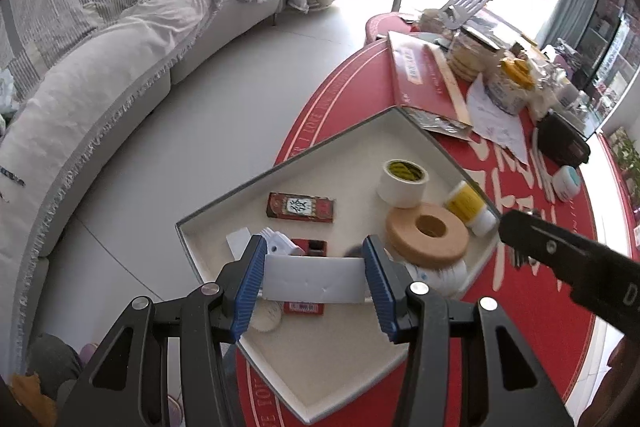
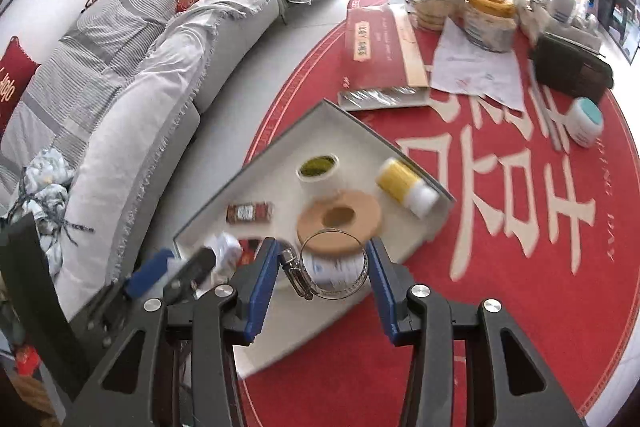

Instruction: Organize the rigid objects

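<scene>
A shallow white tray sits at the near edge of the red round table and also shows in the right wrist view. It holds a white tape roll, a tan foam ring, a yellow-and-white bottle, a red tile box and small items. My left gripper is shut on a flat white block above the tray's near part. My right gripper is shut on a metal hose clamp ring over the tray's near edge.
The red table carries a red flat box, papers, jars, a black pouch and a white-teal jar at the back right. A grey sofa curves along the left across bare floor.
</scene>
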A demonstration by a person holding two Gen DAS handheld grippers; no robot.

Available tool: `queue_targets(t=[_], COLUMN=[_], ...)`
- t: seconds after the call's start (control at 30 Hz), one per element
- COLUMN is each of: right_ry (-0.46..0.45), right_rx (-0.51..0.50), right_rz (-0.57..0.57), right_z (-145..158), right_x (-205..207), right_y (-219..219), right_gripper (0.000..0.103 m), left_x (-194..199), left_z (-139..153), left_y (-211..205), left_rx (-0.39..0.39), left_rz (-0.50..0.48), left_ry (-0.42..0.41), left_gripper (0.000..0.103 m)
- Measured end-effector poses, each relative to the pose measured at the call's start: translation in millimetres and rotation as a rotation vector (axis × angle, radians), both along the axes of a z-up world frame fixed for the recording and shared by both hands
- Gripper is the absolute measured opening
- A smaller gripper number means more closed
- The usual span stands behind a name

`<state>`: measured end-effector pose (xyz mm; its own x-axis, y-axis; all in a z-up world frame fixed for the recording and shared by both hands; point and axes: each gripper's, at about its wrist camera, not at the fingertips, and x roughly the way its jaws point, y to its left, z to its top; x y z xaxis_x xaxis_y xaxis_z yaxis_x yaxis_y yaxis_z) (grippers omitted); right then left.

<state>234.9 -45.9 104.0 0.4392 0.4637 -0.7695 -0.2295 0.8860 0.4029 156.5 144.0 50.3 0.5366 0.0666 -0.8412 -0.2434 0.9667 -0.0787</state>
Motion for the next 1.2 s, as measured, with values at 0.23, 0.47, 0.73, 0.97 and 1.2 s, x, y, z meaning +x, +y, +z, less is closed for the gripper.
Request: queue_targets(t=[0.23,0.47,0.73,0.97,1.2], right_ry=[0.075,0.114,0.120,0.146,0.175], right_rx=[-0.034,-0.031,-0.061,-0.128,-0.157], right_rz=[0.017,0.030,0.033,0.063,0.085], right_z=[-36,-49,-39,-34,-37], right_x=[25,35,23,15,14], right_y=[24,24,5,13,25], right_gripper=[0.046,0.103,0.103,0.103,0.103], left_x=[21,21,9,-3,-3], left_z=[-33,-57,-55,-50,-54], left_y=[6,8,19,25,26], left_rx=[-0.031,-0.013,-0.040,-0.041,-0.045], left_rz=[0.004,0.013,0.042,0.092,0.104], left_ry=[0.077,0.173,0.222,0.238,0.272], left_gripper=[0.070,0.096,0.103,0.103,0.103])
